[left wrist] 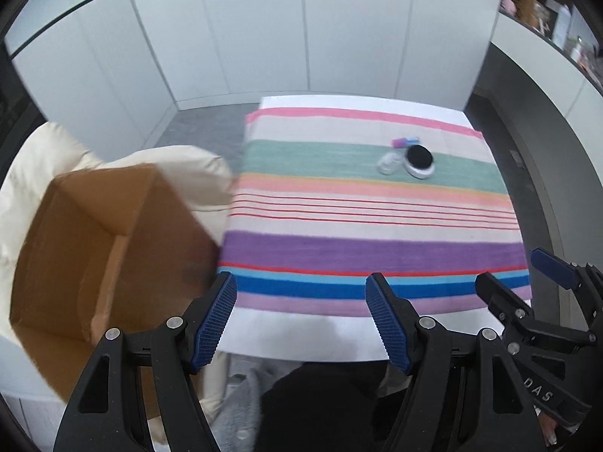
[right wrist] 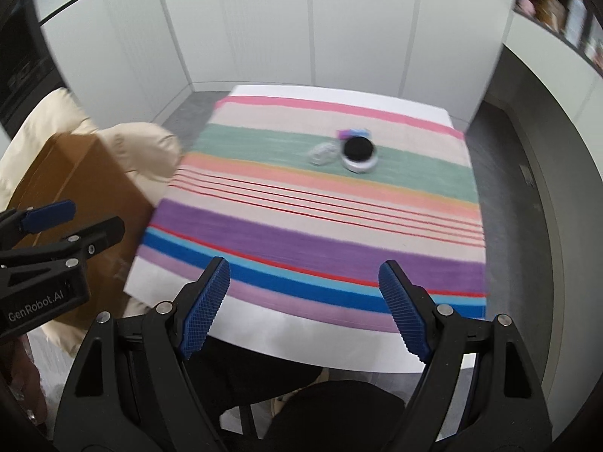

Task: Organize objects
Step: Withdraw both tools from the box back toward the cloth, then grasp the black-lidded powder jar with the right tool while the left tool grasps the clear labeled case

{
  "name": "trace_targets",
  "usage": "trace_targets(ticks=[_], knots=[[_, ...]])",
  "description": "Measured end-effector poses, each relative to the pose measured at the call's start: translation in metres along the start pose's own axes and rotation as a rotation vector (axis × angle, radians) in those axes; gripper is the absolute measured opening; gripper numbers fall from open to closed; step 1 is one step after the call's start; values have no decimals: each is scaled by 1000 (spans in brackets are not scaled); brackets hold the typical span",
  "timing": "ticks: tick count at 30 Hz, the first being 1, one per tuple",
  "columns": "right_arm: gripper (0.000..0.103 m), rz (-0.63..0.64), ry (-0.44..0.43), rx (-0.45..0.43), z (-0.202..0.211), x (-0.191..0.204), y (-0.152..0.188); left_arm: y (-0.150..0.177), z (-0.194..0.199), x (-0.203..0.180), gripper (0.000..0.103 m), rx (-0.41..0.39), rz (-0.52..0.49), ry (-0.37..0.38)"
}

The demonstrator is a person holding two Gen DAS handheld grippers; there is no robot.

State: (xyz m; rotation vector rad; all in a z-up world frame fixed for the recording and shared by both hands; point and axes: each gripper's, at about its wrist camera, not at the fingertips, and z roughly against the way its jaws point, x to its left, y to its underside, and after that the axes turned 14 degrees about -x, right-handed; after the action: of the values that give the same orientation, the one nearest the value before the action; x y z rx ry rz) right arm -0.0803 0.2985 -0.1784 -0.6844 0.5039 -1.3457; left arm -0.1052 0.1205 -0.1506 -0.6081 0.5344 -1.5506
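Observation:
A round white case with a black top (left wrist: 419, 160) (right wrist: 358, 153), a clear glass jar (left wrist: 390, 162) (right wrist: 322, 153) and a small pink and blue item (left wrist: 405, 141) (right wrist: 352, 132) lie together on the green stripe at the far side of the striped cloth (left wrist: 339, 248) (right wrist: 264, 222). An open brown cardboard box (left wrist: 94, 256) (right wrist: 68, 173) sits left of the table on a cream cushion. My left gripper (left wrist: 301, 316) is open and empty over the near table edge. My right gripper (right wrist: 303, 305) is open and empty over the near edge too.
The white table (left wrist: 301, 339) (right wrist: 264, 324) stands against white wall panels. A cream cushioned chair (left wrist: 181, 165) (right wrist: 143, 143) holds the box at the left. A shelf with small items (left wrist: 557, 19) runs along the upper right. Grey floor lies right of the table.

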Motion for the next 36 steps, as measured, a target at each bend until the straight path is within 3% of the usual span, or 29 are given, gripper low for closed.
trace_targets(ticks=[10, 21, 26, 31, 36], knots=[[84, -97, 80, 42, -23, -61, 15, 10, -28, -39, 72, 36, -68, 44], [84, -111, 100, 64, -59, -83, 21, 0, -70, -44, 73, 47, -57, 37], [88, -121, 85, 62, -98, -97, 19, -7, -113, -57, 80, -31, -155, -39], [88, -124, 96, 74, -143, -109, 15, -9, -169, -62, 80, 14, -154, -6], [88, -141, 83, 28, -180, -116, -5, -10, -214, -65, 80, 66, -110, -4]])
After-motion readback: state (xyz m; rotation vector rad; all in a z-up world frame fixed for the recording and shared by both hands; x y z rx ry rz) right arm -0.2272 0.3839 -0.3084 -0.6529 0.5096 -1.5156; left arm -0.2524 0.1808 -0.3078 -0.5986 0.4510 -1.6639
